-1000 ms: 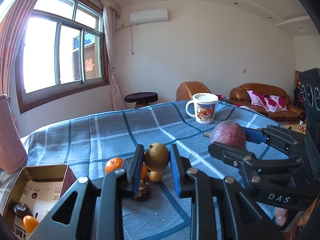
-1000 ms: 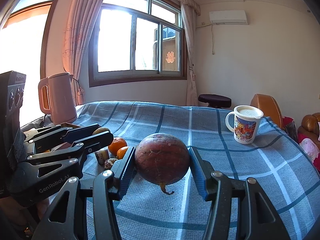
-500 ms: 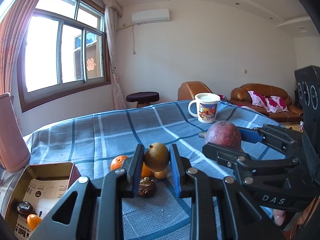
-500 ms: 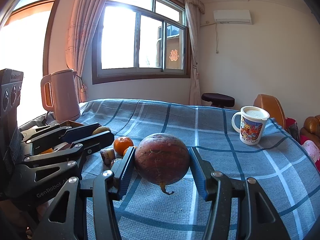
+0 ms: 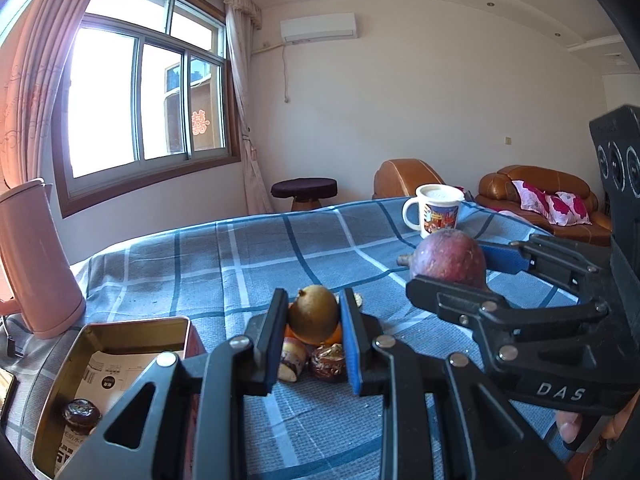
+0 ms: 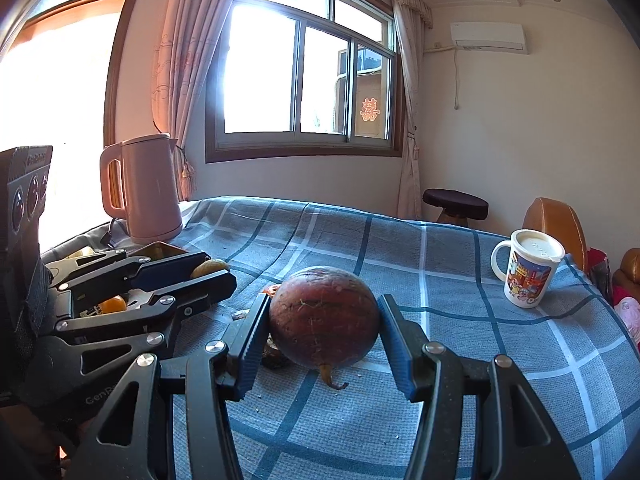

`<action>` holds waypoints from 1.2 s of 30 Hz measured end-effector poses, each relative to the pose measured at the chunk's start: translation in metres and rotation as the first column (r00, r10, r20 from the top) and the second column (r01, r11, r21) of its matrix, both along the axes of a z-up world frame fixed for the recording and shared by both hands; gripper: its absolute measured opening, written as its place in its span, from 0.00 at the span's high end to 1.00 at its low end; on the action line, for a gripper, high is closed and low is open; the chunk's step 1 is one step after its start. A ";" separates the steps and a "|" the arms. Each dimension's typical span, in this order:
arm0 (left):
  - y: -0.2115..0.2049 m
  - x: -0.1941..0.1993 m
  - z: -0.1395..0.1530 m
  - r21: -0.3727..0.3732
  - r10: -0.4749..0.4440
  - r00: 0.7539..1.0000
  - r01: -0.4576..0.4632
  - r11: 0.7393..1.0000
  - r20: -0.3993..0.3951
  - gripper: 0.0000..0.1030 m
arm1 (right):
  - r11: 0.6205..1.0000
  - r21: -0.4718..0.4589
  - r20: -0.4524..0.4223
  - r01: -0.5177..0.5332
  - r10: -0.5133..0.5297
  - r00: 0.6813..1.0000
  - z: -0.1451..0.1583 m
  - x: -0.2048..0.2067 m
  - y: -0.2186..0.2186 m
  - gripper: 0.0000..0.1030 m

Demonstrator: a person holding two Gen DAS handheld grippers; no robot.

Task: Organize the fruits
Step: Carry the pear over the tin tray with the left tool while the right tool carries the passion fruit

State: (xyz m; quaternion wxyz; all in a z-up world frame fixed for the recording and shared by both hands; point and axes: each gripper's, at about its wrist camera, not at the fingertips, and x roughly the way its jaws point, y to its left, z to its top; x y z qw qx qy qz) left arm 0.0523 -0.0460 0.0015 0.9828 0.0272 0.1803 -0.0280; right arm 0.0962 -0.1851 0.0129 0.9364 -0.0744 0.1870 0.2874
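In the left wrist view my left gripper (image 5: 313,301) is shut on a small golden-brown round fruit (image 5: 314,316), held just above the blue checked tablecloth (image 5: 248,256). My right gripper (image 6: 324,300) is shut on a large dark-red round fruit (image 6: 324,320) with a curled stem hanging below it. That red fruit (image 5: 448,258) also shows at the right of the left wrist view. An open metal tin (image 5: 132,330) lies at the lower left, with a dark fruit (image 5: 82,416) inside. Loose small fruits (image 5: 330,362) lie on the cloth behind the left fingers.
A pink kettle (image 6: 148,188) stands at the table's far left beside the tin. A white printed mug (image 6: 528,272) stands at the far right edge. A stool (image 6: 456,200) and brown sofas (image 5: 536,184) lie beyond the table. A person's fingers (image 5: 568,426) hold the right gripper.
Both grippers have shifted left across the table with their fruits still gripped. The tin and kettle now sit nearer the middle of the views, and the loose fruits lie behind the left fingers.
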 end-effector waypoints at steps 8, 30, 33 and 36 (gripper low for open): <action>0.032 -0.005 0.000 -0.018 0.063 0.998 -0.063 0.998 -0.023 0.74 | 0.998 -0.010 -0.004 -0.060 0.060 0.998 0.009 -0.001 0.029 0.46; 0.125 -0.013 -0.014 -0.069 0.232 0.970 -0.238 0.969 -0.078 0.74 | 0.972 -0.070 -0.036 -0.225 0.223 0.974 0.011 -0.004 0.129 0.46; 0.134 -0.015 -0.015 -0.072 0.252 0.964 -0.258 0.964 -0.084 0.74 | 0.968 -0.066 -0.047 -0.244 0.241 0.969 0.010 -0.004 0.139 0.46; 0.141 -0.017 -0.016 -0.068 0.269 0.959 -0.276 0.959 -0.091 0.74 | 0.962 -0.075 -0.055 -0.261 0.257 0.965 0.007 -0.006 0.150 0.46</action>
